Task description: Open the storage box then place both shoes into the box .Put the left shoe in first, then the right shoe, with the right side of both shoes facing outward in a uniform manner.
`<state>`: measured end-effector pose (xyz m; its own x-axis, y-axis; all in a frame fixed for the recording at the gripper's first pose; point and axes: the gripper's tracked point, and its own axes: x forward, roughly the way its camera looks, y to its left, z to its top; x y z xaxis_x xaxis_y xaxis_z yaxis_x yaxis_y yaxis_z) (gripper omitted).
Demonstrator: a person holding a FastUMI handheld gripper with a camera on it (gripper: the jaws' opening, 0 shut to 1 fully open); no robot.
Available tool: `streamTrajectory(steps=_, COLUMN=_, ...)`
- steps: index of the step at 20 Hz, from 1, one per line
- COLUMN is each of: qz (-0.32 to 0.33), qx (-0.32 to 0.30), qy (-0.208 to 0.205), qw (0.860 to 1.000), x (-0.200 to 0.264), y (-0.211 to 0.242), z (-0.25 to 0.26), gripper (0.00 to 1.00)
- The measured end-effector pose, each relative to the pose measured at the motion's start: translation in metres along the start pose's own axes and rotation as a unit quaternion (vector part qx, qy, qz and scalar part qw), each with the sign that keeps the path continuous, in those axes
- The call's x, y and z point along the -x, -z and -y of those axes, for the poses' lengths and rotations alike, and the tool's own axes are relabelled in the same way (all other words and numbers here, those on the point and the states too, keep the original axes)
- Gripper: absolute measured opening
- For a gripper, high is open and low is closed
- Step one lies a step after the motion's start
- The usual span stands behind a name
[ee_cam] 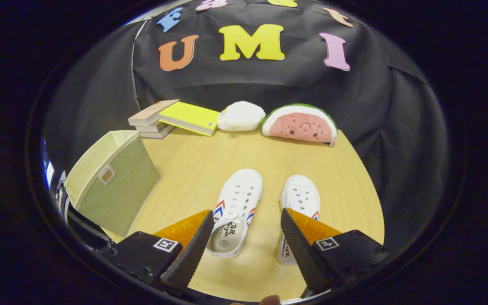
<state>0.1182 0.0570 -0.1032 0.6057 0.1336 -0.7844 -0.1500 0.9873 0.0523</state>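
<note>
Tool [244,237] open, empty, over shoes [237,212]; bare table [210,165] btwn shoes & storage box [112,182].

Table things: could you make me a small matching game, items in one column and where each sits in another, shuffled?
Things:
1. storage box
2. left shoe
3. watermelon plush
4. yellow book

Places:
A. propped on the stacked books, far side
B. between the open gripper fingers
C. off to the left of the shoes
D. far edge, beside the white plush

Pairs: 1-C, 2-B, 3-D, 4-A
</note>
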Motion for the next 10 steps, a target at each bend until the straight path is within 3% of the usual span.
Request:
streamTrajectory(steps=4, qz=-0.081, qx=-0.029, qy=-0.020, qw=0.996, x=-0.031, y=0.011, z=-0.001, gripper=1.00)
streamTrajectory(steps=10, qz=-0.147, qx=-0.042, qy=-0.018, qw=0.988, x=-0.067, y=0.022, z=0.008, gripper=0.99)
